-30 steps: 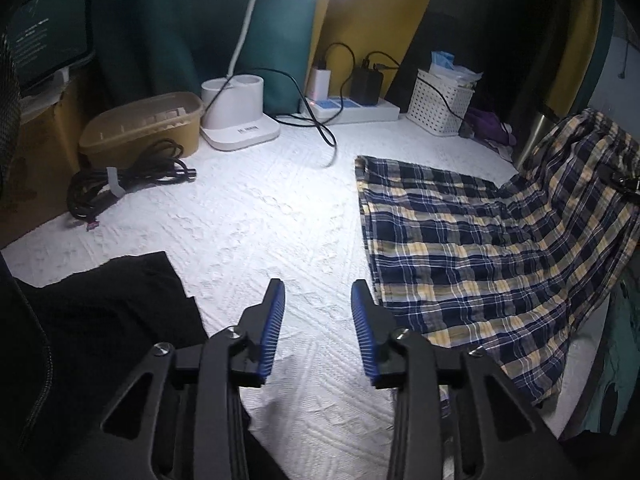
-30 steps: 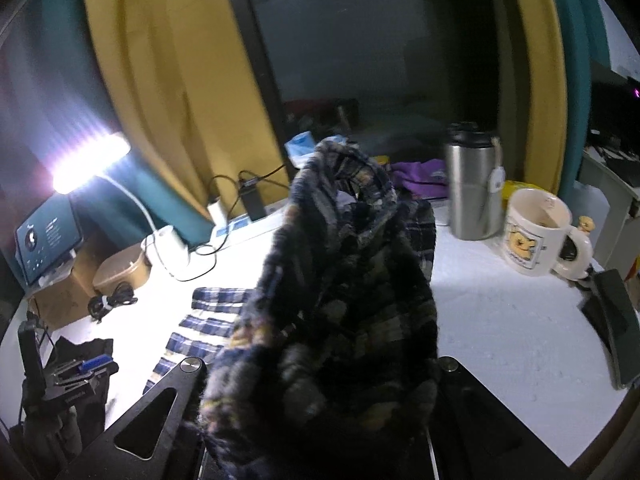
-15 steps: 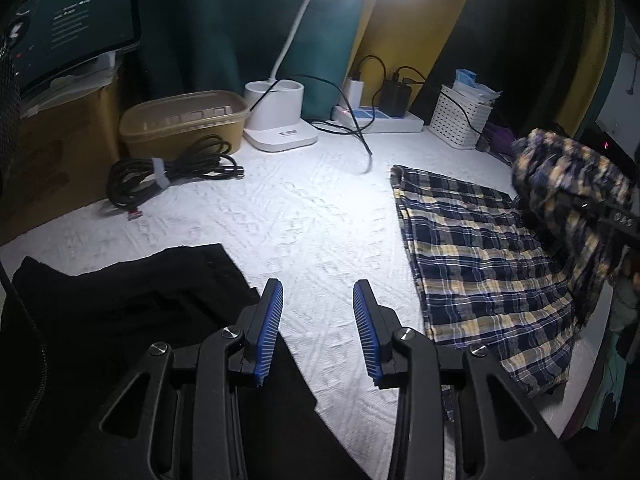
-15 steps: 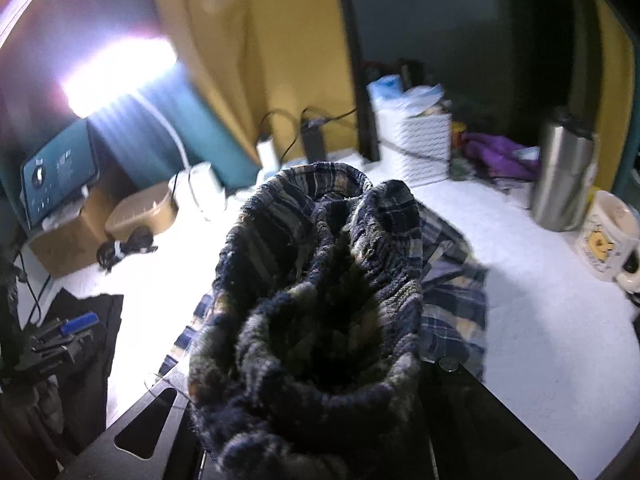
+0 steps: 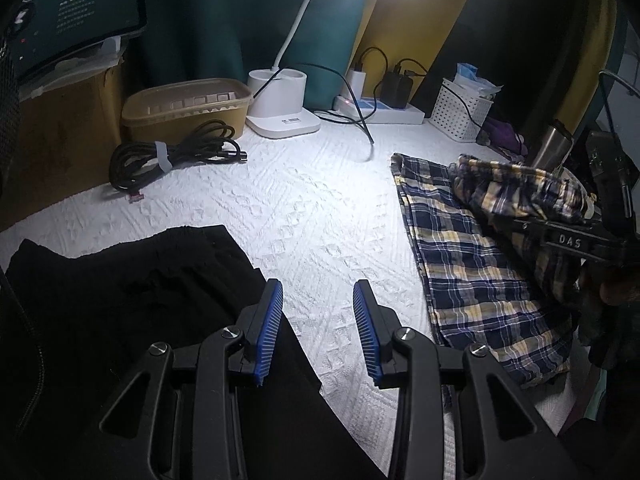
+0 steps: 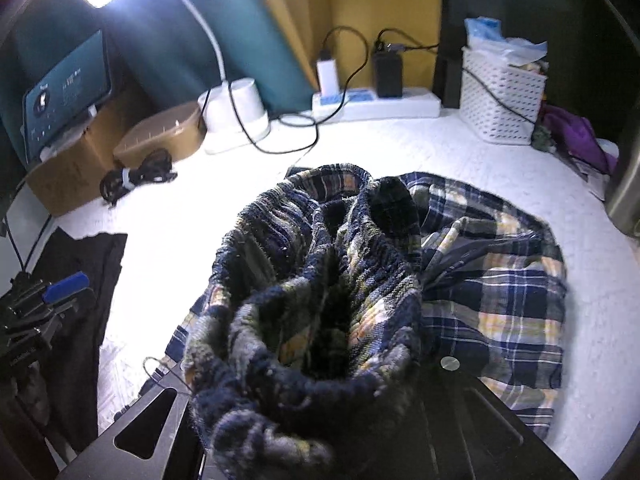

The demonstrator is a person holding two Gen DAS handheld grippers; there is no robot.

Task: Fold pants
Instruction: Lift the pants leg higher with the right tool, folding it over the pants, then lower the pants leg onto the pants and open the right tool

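Navy-and-yellow plaid pants [image 5: 472, 280] lie on the white textured cover [image 5: 312, 208] at the right, one part flat. Their gathered waistband [image 6: 320, 264] is bunched up over my right gripper [image 6: 308, 380], which hides its fingertips; its jaws are opening with the cloth still between them. In the left wrist view, that gripper's black body [image 5: 576, 240] hangs over the pants' right side. My left gripper [image 5: 317, 284] is open with nothing between its blue pads, low over the cover beside a black garment [image 5: 120, 300].
Along the back stand a tan container [image 5: 184, 108], a coiled black cable [image 5: 172, 156], a white lamp base [image 5: 280, 104], a power strip [image 5: 380, 108], a white basket [image 5: 462, 114] and a steel flask [image 5: 550, 148]. A monitor [image 5: 72, 12] sits on a box at left.
My right gripper has come down and leftward with the bunched waistband, now low over the flat part of the pants. My left gripper has shifted slightly toward the black garment.
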